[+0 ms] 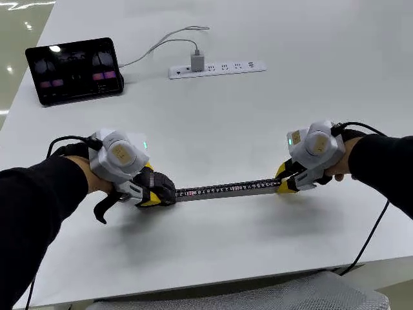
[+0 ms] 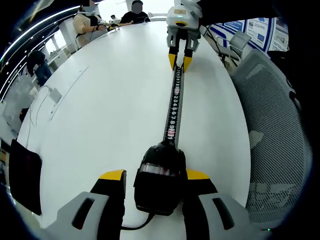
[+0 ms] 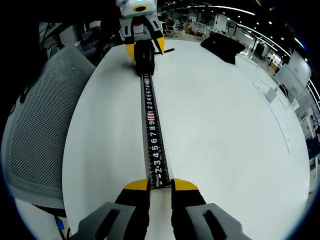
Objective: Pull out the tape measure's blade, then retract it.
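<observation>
step: pull-out looks about done, blade [image 3: 151,135] stretched low over the table [image 1: 226,110] | left gripper [image 1: 152,188] jaws clamp the case [image 2: 160,177] | right gripper [image 3: 160,185] jaws pinch the blade tip | next: guessing right walks the tip back toward the case, slow, no snap

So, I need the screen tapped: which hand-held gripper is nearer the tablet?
Left. The left hand-held gripper, holding the tape measure case, is on the tablet's side; the right hand-held gripper, pinching the blade, is far off to the right.
</observation>
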